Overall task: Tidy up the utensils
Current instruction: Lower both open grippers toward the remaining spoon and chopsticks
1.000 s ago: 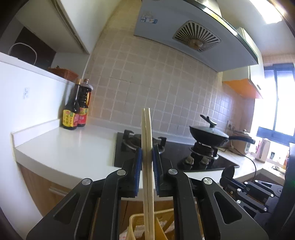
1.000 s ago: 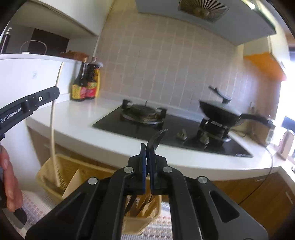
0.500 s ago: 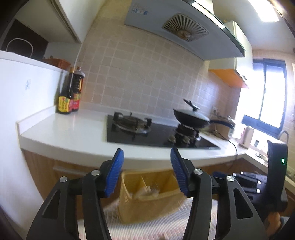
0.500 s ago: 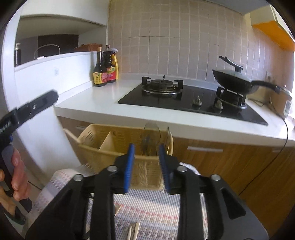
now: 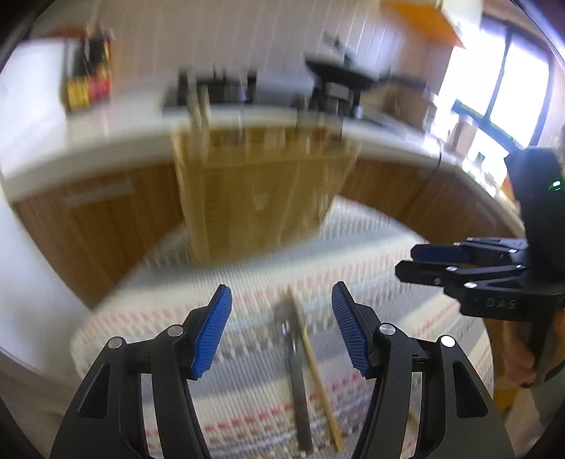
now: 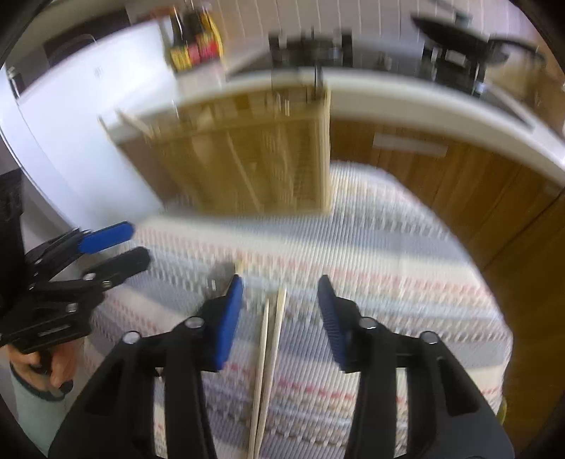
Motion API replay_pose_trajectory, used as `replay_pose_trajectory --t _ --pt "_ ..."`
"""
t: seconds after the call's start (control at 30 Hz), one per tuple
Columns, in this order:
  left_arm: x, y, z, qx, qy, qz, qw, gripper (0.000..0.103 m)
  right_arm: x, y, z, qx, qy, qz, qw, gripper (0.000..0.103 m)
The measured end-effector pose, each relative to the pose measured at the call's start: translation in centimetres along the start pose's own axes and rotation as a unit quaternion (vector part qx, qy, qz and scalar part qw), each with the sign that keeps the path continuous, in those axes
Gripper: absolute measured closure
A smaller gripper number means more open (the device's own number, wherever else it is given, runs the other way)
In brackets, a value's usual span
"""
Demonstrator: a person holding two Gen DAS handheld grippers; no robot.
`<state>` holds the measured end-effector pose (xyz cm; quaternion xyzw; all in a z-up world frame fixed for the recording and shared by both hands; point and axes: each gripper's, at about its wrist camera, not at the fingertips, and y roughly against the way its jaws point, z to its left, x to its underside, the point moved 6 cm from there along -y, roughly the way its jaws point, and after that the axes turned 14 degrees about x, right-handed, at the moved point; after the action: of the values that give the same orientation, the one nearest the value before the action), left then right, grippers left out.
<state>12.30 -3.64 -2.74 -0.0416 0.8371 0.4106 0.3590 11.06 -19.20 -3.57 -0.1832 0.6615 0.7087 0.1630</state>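
Both views are motion-blurred. A yellow utensil basket (image 5: 261, 187) stands at the far side of a striped mat (image 5: 370, 254); it also shows in the right wrist view (image 6: 247, 162), with utensils standing in it. My left gripper (image 5: 281, 328) is open and empty above a metal utensil (image 5: 295, 370) and a wooden chopstick (image 5: 317, 374) lying on the mat. My right gripper (image 6: 280, 317) is open and empty above a pair of chopsticks (image 6: 268, 360) on the mat (image 6: 406, 268). The right gripper (image 5: 469, 268) shows at the right of the left wrist view, and the left gripper (image 6: 88, 254) at the left of the right wrist view.
A white countertop (image 5: 88, 148) over wooden cabinets (image 6: 441, 183) runs behind the basket. It carries sauce bottles (image 6: 192, 39), a gas hob (image 5: 219, 88) and a black wok (image 6: 455, 24). A bright window (image 5: 508, 88) is at the right.
Both grippers released their utensils into the basket, opened, and swung down toward the mat. Utensils lying on the mat are now between the fingers of each.
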Motion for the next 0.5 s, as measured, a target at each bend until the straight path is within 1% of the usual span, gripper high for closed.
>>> replay_pose_trajectory --t 0.07,0.1,0.13,0.2,0.27,0.37,0.43,0.5 --pt "1.0 -1.9 1.0 0.006 0.021 0.046 0.9987 0.048 1.2 -1.5 0.3 -0.013 0.006 0.034 0.999 0.071" --pt "1.6 -2.9 1.6 0.001 0.026 0.067 0.9974 0.053 1.5 -2.1 0.4 -0.016 0.009 0.045 0.999 0.072" --pt "2.1 -3.6 1.9 0.004 0.023 0.086 0.996 0.055 1.9 -2.7 0.6 -0.018 0.012 0.057 0.998 0.074" --pt "2.8 -4.6 2.2 0.009 0.024 0.112 0.9933 0.055 2.1 -3.5 0.8 -0.023 0.014 0.075 0.997 0.077" --pt "3.2 -5.3 2.4 0.003 0.017 0.129 0.9915 0.056 2.3 -4.5 0.9 -0.025 0.014 0.093 0.995 0.081" --pt "3.7 -6.2 2.4 -0.009 0.006 0.146 0.9892 0.061 2.3 -5.6 1.1 -0.029 0.017 0.109 0.993 0.082" --pt "4.0 -6.7 2.6 -0.025 0.0 0.152 0.9881 0.072 2.4 -6.3 1.3 -0.03 0.018 0.122 0.992 0.082" --pt "3.9 -6.7 2.4 -0.035 -0.009 0.153 0.9876 0.073 2.4 -7.1 1.6 -0.033 0.02 0.13 0.991 0.083"
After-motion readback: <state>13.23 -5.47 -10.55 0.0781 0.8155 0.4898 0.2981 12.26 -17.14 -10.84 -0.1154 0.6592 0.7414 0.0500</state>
